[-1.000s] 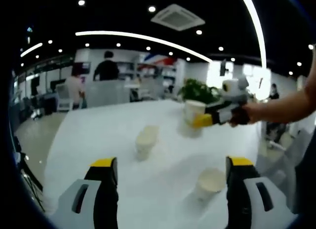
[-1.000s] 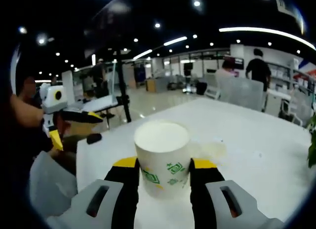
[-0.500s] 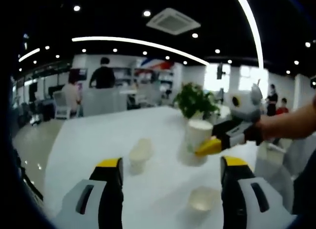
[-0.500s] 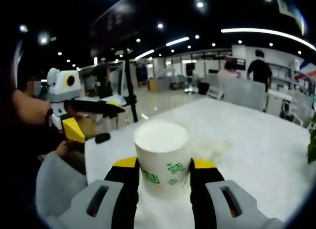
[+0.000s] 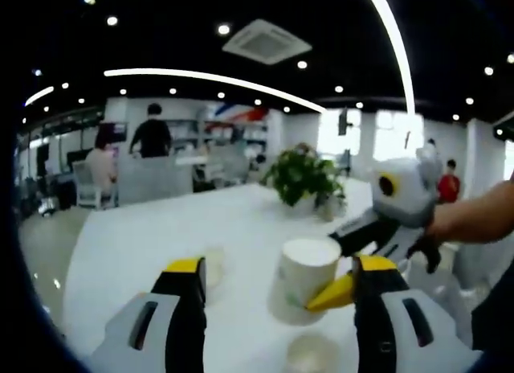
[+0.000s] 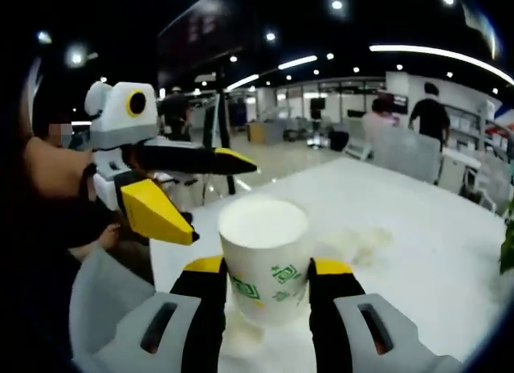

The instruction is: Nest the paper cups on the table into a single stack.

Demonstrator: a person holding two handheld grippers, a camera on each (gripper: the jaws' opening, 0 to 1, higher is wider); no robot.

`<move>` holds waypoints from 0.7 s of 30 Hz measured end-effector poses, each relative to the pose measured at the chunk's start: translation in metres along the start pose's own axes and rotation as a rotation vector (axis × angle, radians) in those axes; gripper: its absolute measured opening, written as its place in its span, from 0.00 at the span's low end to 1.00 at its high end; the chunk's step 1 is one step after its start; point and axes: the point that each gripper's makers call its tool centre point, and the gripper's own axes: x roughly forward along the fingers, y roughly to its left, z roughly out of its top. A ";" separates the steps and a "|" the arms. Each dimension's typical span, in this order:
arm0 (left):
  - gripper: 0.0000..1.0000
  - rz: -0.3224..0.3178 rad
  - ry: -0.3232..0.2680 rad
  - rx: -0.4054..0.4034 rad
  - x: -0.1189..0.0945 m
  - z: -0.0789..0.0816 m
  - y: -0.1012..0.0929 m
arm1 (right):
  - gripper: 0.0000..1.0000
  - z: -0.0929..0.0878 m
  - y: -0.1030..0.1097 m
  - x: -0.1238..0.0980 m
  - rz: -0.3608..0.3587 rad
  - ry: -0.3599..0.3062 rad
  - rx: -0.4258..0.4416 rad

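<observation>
Paper cup [image 6: 263, 256] sits clenched upright in my right gripper [image 6: 265, 286], ready for nesting; my left gripper [image 5: 277, 309] hangs released above the surface [image 5: 144, 244].

In the left gripper view, a pale cup [image 5: 312, 353] at the bottom centre is blurring into the white table [image 5: 128, 244], its outline too soft to read. Another cup [image 5: 214, 265] at lower left is hiding partly behind the left gripper [image 5: 277, 283]'s jaw. In the right gripper view, the held cup [image 6: 266, 248]'s base is disappearing between the right gripper [image 6: 267, 268]'s jaws.
</observation>
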 end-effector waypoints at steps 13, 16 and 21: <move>0.65 -0.052 0.003 0.021 0.000 0.000 -0.011 | 0.37 0.011 0.017 0.000 0.035 0.003 -0.045; 0.62 -0.062 -0.001 0.022 0.001 0.000 -0.014 | 0.37 0.011 0.019 0.000 0.038 0.005 -0.051; 0.55 -0.087 0.003 0.019 0.002 -0.001 -0.019 | 0.37 0.012 0.021 -0.002 0.038 0.000 -0.058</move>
